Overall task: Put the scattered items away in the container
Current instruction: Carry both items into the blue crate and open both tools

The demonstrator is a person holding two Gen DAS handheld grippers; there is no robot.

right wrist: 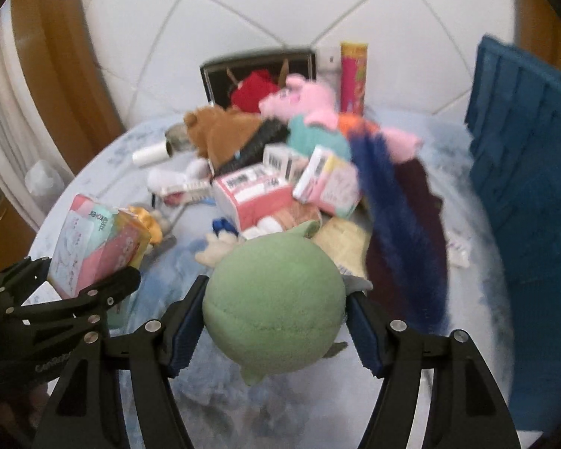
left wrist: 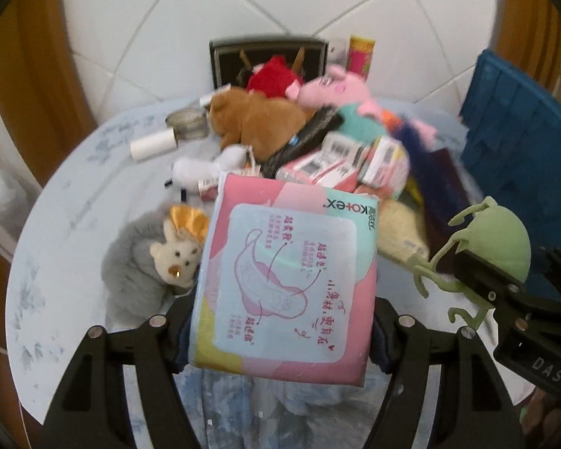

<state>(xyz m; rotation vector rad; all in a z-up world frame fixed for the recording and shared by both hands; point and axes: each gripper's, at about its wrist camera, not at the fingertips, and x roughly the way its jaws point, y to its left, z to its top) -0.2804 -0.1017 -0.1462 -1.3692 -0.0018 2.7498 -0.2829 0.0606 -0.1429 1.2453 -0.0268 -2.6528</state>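
The pad packet (left wrist: 284, 284) is pink and pale blue with a yellow corner and red print. The round plush toy (right wrist: 275, 312) is sage green. The crate (right wrist: 527, 172) at the counter's (left wrist: 56, 202) right edge is deep blue; the counter is pale blue with faint floral marks.

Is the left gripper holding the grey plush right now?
No, the left gripper is clamped on the pink pad pack, while the grey plush lies on the table beside it.
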